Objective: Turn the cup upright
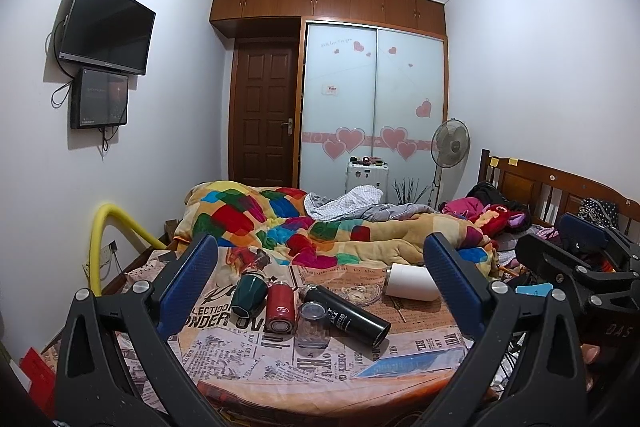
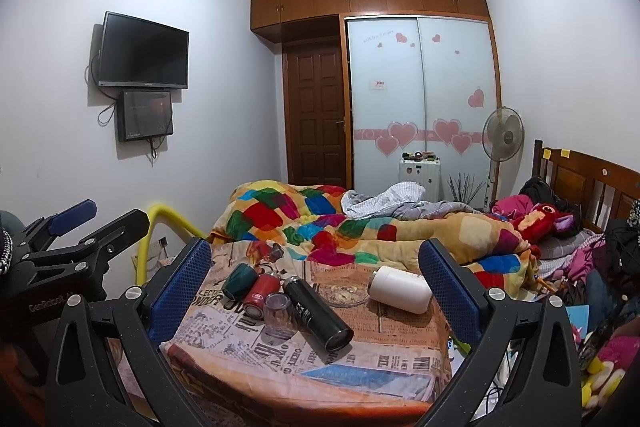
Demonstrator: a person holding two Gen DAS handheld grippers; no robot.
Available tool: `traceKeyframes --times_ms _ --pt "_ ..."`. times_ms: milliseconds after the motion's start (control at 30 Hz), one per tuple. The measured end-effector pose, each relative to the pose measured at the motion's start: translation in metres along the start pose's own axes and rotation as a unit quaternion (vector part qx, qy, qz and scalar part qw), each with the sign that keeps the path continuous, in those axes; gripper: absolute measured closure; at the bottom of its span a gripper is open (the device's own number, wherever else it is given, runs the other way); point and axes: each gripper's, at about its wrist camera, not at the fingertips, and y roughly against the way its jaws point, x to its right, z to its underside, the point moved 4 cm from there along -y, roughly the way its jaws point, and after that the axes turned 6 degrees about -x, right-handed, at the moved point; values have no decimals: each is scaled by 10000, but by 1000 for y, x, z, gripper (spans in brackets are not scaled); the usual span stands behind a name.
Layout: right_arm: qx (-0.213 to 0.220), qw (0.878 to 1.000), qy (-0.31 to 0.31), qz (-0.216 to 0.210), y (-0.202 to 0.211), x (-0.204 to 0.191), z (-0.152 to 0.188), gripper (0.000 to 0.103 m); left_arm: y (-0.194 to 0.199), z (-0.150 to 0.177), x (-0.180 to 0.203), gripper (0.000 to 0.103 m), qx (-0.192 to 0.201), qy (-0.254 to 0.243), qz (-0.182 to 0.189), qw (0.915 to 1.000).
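Clear glass cup (image 1: 313,327) stands mouth-down at lower centre of the newspaper-print table (image 1: 280,367), touching the red cup (image 1: 281,308) and black flask (image 1: 347,311). It sits between and beyond the widely spread left gripper (image 1: 320,287); right gripper (image 2: 316,285) is likewise spread, empty.

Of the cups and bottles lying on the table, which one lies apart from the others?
The white cup, lying alone on the right. The green cup, red one, clear glass and black bottle cluster on the left.
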Motion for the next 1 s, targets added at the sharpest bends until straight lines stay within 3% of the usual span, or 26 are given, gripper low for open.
traceKeyframes --times_ms 1000 --pt "-3 10000 8 7 2 2 3 0 -2 0 0 0 -6 37 23 10000"
